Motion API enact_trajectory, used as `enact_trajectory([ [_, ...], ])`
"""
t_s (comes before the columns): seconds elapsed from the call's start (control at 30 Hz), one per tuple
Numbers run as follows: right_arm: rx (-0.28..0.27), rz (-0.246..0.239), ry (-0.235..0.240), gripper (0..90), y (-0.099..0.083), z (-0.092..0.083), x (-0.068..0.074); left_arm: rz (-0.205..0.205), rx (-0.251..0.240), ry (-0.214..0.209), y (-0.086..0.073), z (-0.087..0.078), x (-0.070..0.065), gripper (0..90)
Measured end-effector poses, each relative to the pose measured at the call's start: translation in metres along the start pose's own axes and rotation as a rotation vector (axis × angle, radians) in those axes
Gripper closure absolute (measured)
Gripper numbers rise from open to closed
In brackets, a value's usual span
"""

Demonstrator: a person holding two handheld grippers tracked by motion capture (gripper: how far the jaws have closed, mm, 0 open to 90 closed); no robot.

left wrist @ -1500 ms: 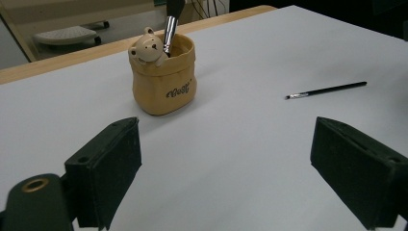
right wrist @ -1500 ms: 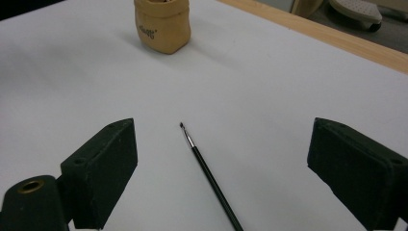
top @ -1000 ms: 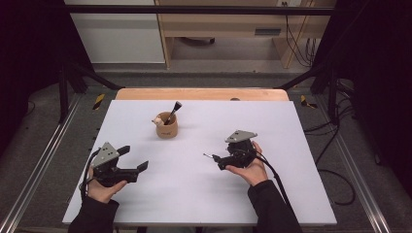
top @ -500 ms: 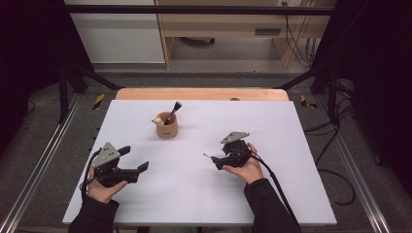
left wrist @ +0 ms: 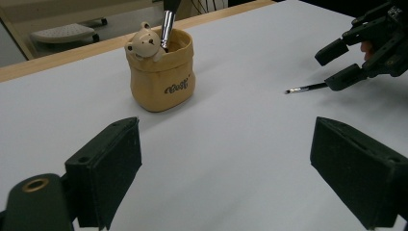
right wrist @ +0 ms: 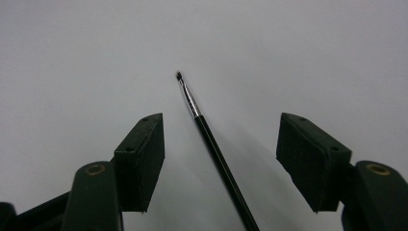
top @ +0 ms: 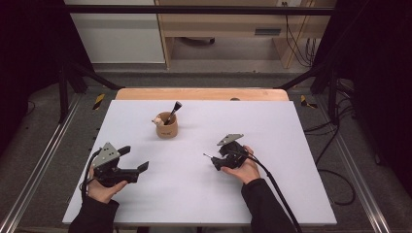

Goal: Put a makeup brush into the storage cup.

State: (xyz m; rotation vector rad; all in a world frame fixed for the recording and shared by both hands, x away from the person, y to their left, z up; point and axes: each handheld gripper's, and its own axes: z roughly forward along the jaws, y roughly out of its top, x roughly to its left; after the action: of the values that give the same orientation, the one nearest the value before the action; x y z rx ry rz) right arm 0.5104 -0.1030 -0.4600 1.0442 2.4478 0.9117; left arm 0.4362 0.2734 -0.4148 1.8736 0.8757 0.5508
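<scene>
Right tongs point(right wrist: 219, 159) closing, still unclenched, astride thin makeup brush point(right wrist: 211, 144) lying flat on bench point(top: 291, 145), long axis along the jaws; left tongs point(left wrist: 226, 168) released, farther off.
</scene>
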Motion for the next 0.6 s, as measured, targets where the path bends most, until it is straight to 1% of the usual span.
enact_trajectory([
  [0.1, 0.011, -0.005, -0.005, 38.1, -0.0005, 0.002, -0.0002, 0.0, 0.001, 0.0, 0.0, 0.0, 0.0, 10.0],
  [0.17, 0.023, 0.002, -0.01, 40.8, -0.0005, 0.0032, -0.0001, 0.0, -0.001, 0.0, 0.0001, -0.0001, -0.0002, 10.1],
  [0.2, 0.021, -0.002, -0.007, 42.2, -0.0009, 0.0043, -0.0007, 0.001, 0.0, 0.0, 0.0002, -0.0002, -0.0003, 10.1],
  [0.37, 0.047, -0.013, -0.002, 49.0, -0.0022, 0.008, -0.0004, 0.002, 0.0, 0.0, 0.0003, 0.0, -0.0007, 10.1],
  [0.4, 0.058, -0.003, -0.002, 50.5, -0.0024, 0.0086, 0.0001, 0.002, -0.001, 0.001, 0.0002, -0.0001, -0.0006, 10.1],
  [0.43, 0.061, -0.005, -0.006, 51.3, -0.0026, 0.0094, -0.0005, 0.001, -0.002, 0.0, 0.0003, -0.0002, -0.0005, 10.2],
  [0.47, 0.062, 0.005, 0.003, 53.2, -0.0026, 0.0093, -0.001, 0.001, -0.002, 0.001, 0.0003, -0.0003, -0.0005, 10.2],
  [0.5, 0.057, 0.005, 0.006, 55.1, -0.0025, 0.0095, -0.0018, 0.001, -0.003, 0.001, 0.0003, -0.0003, -0.0005, 10.2],
  [0.53, 0.063, 0.018, 0.004, 55.9, -0.0023, 0.0094, -0.0017, 0.002, -0.002, 0.001, 0.0003, -0.0003, -0.0006, 10.2],
  [0.57, 0.062, 0.018, 0.01, 57.0, -0.0024, 0.0098, -0.0027, 0.002, -0.002, 0.0, 0.0003, -0.0002, -0.0007, 10.2],
  [0.6, 0.069, 0.032, 0.015, 58.2, -0.0024, 0.0094, -0.0027, 0.003, -0.001, 0.0, 0.0003, -0.0002, -0.0007, 10.2],
])
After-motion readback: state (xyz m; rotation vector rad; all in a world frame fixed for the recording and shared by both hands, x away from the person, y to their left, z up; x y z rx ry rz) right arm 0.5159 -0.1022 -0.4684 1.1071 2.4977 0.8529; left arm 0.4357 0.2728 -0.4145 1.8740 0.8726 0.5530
